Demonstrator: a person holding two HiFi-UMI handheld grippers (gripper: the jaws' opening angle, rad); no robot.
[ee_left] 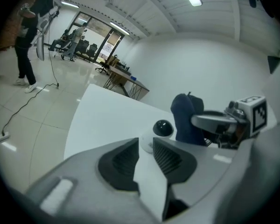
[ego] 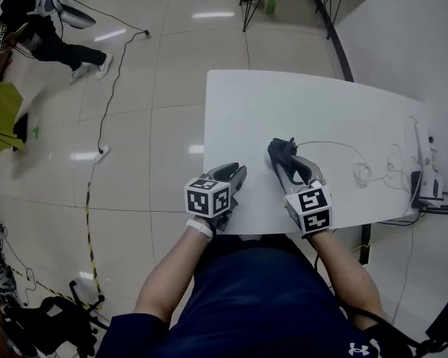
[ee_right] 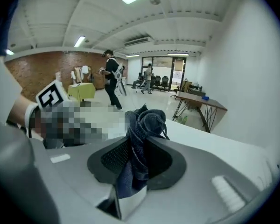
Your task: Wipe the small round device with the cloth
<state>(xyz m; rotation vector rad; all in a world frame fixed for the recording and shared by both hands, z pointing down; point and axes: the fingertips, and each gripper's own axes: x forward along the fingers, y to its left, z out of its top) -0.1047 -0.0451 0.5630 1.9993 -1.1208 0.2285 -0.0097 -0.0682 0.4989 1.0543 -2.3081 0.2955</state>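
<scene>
The small round device, a black dome on a white base, is pinched by its base between the nearly closed jaws of the left gripper, over the white tabletop. A bunched dark blue cloth is clamped in the right gripper and is held just beside the dome.
</scene>
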